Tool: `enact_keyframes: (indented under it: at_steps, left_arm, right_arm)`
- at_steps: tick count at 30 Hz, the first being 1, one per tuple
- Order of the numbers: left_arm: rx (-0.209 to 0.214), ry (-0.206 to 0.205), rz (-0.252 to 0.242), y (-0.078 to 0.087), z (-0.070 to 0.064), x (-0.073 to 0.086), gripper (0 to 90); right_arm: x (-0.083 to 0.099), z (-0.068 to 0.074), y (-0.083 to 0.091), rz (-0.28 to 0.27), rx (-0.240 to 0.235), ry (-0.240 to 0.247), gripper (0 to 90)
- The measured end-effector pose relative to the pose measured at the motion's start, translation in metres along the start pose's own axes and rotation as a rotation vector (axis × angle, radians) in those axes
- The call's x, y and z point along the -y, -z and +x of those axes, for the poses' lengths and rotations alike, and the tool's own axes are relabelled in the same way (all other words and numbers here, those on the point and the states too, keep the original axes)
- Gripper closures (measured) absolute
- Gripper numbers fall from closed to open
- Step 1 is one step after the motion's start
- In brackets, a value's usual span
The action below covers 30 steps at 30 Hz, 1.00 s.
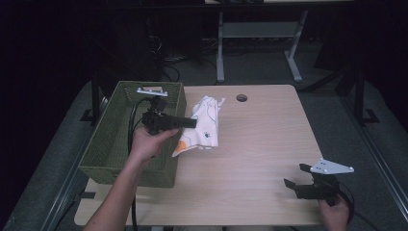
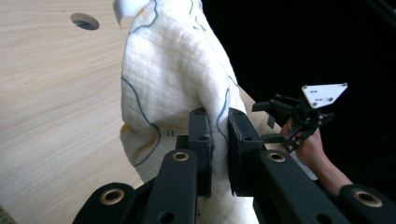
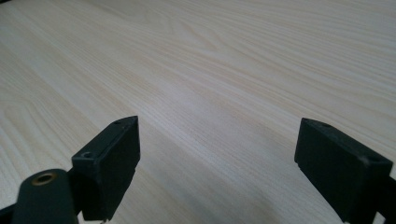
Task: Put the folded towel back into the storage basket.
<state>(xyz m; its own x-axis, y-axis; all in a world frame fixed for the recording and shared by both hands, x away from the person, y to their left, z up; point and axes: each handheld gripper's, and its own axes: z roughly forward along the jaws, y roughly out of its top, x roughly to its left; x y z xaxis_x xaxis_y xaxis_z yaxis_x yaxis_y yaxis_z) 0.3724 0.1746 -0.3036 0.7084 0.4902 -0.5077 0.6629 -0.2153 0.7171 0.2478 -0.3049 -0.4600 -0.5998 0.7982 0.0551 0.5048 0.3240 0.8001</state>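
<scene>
- Black left gripper (image 2: pixel 219 140) pinches the white patterned cloth (image 2: pixel 173 84); hold this grip firm while lifting it to the green woven basket (image 1: pixel 110 144).
- Right gripper (image 1: pixel 300 178) rests with jaws spread over the wooden bench (image 3: pixel 210 70).

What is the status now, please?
Left gripper jaws shut on cloth, beside green basket. Right gripper open, idle over table. Nothing blocking.

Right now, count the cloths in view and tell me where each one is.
1. The patterned cloth is pinched in the left gripper, beside the green basket; part of the basket's inside is hidden.
</scene>
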Motion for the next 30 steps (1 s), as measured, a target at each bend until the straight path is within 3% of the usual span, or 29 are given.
enact_keyframes:
  at_steps: [9, 20, 30]
  left_arm:
    - [-0.006, 0.005, -0.005, 0.017, 0.005, 0.002, 82.5]
    - [-0.052, 0.017, -0.014, 0.042, 0.012, 0.001, 82.5]
    - [-0.082, 0.039, -0.007, 0.052, 0.021, 0.003, 82.5]
  right_arm:
    - [-0.002, 0.002, -0.005, 0.016, 0.000, 0.013, 13.8]
    - [-0.002, 0.002, -0.005, 0.015, -0.003, 0.016, 13.8]
    - [-0.002, 0.002, -0.001, 0.001, -0.003, 0.006, 13.8]
